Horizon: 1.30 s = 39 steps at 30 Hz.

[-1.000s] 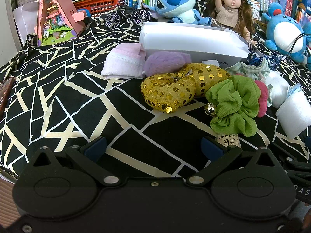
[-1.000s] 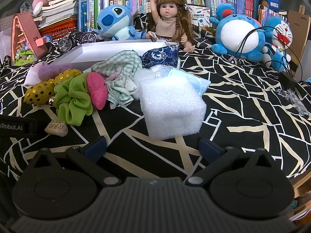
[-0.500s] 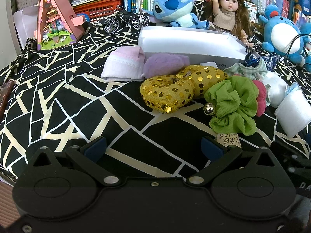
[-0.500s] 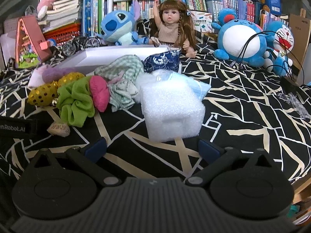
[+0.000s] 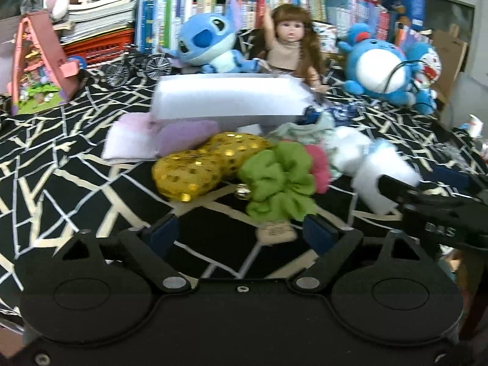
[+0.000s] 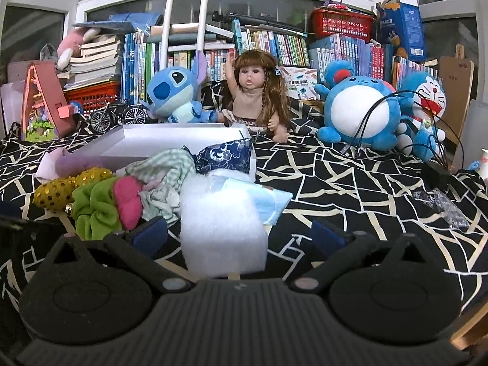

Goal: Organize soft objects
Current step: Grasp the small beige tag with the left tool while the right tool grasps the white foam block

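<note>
Both tongs open, holding nothing: left tongs (image 5: 241, 231) just narrowing near green ruffled fabric scrunchie (image 5: 279, 181), right tongs (image 6: 239, 238) straddling white foam block (image 6: 222, 228). Best to squeeze gently, lift straight into white shallow cardboard box (image 6: 170, 145).

Behind the black cloth with pale cracked lines (image 6: 335, 177) sit a blue plush alien (image 6: 174, 97), a long-haired doll (image 6: 256, 97), two blue round plush toys (image 6: 360, 113), a miniature bicycle (image 6: 119, 117), what looks like a pink toy house (image 6: 39, 103), and stacked books (image 6: 274, 48).
</note>
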Each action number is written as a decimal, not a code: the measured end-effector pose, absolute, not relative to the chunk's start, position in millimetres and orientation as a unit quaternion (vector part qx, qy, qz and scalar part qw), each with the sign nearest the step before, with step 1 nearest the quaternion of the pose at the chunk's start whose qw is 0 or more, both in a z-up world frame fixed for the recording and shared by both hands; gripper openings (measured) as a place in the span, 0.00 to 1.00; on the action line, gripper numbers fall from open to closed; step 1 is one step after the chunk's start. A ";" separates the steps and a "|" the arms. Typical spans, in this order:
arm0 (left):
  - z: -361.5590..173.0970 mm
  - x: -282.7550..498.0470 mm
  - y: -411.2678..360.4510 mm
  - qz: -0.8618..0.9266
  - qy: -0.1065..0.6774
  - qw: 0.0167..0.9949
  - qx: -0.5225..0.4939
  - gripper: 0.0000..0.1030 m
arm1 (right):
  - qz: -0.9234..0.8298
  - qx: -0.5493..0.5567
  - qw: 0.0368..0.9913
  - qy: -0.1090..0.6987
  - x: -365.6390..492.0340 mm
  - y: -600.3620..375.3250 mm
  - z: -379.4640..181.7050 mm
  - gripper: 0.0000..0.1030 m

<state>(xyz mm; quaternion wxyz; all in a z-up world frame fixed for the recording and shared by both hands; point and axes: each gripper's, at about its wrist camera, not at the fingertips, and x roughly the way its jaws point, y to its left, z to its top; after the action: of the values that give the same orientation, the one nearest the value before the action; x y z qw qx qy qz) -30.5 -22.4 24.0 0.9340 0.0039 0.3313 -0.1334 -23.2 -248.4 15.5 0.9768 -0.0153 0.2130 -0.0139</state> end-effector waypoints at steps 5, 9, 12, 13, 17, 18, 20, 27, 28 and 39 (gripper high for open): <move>15.3 -35.5 -32.9 -0.158 0.342 0.926 -0.002 0.59 | 0.002 0.002 0.975 0.223 -18.0 -251.5 13.7 1.00; 7.4 -30.5 -38.5 -0.162 0.354 0.921 -0.010 0.49 | 0.009 -0.001 0.974 0.226 -15.6 -250.1 13.0 0.96; 5.5 -27.9 -41.4 -0.160 0.354 0.921 -0.014 0.39 | 0.012 -0.011 0.974 0.228 -14.1 -248.0 12.9 0.91; 5.2 -27.3 -41.9 -0.159 0.354 0.922 -0.013 0.32 | 0.012 -0.014 0.973 0.229 -13.7 -247.3 13.0 0.88; 4.9 -26.6 -41.4 -0.155 0.353 0.923 -0.015 0.26 | 0.013 -0.021 0.972 0.233 -13.4 -245.4 13.1 0.78; 4.8 -27.2 -41.1 -0.154 0.352 0.923 -0.013 0.26 | 0.012 -0.022 0.972 0.235 -13.2 -245.0 13.0 0.73; 5.9 -27.7 -40.4 -0.153 0.352 0.923 -0.012 0.26 | 0.014 -0.020 0.971 0.238 -13.0 -244.6 13.1 0.66; 16.9 -33.4 -33.5 -0.159 0.344 0.925 -0.017 0.26 | 0.009 -0.028 0.974 0.223 -21.1 -240.0 19.9 0.61; 20.1 -34.0 -31.6 -0.163 0.343 0.925 -0.020 0.26 | 0.009 -0.028 0.975 0.221 -21.7 -240.6 22.0 0.61; 59.3 -16.3 -4.3 -0.167 0.314 0.933 -0.050 0.26 | 0.018 0.020 0.975 0.219 -19.1 -254.2 47.0 0.61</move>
<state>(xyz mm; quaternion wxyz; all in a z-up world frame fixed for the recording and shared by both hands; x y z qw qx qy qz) -16.3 -4.3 59.3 0.9332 -0.0505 0.3145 -0.1666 -19.1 -254.2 47.0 0.9754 0.0203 0.2188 0.0185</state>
